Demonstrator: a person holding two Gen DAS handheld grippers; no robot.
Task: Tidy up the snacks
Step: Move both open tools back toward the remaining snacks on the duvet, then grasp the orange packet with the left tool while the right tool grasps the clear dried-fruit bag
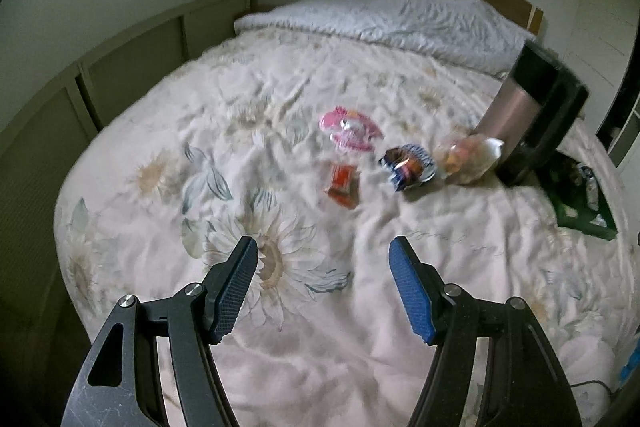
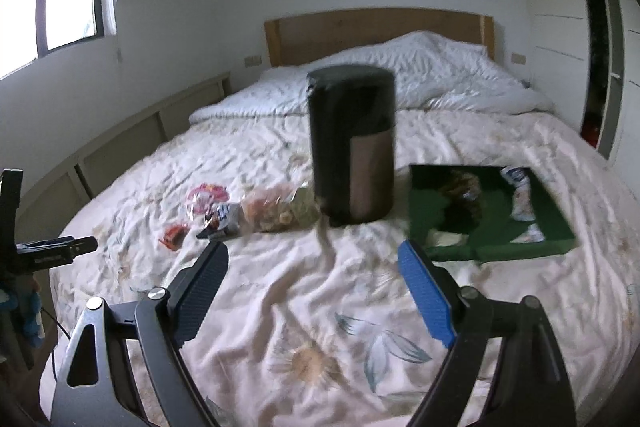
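Observation:
Several snacks lie on the floral bedspread (image 1: 280, 155): a pink packet (image 1: 350, 129), an orange packet (image 1: 342, 183), a blue packet (image 1: 408, 165) and a clear bag of yellowish snacks (image 1: 466, 157). In the right wrist view the same pink packet (image 2: 206, 197), orange packet (image 2: 174, 233), blue packet (image 2: 222, 221) and clear bag (image 2: 272, 213) sit left of a tall dark canister (image 2: 352, 143). A green tray (image 2: 480, 211) holding some snacks lies to its right. My left gripper (image 1: 323, 247) hangs open over the bedspread, short of the snacks. My right gripper (image 2: 314, 249) is open too, empty, in front of the canister.
White pillows and a wooden headboard (image 2: 376, 27) close the far end of the bed. A low beige panelled ledge (image 1: 120, 67) runs along the left side. A wardrobe (image 2: 568, 27) stands at the right. Part of the other gripper's frame (image 2: 44, 251) shows at the left edge.

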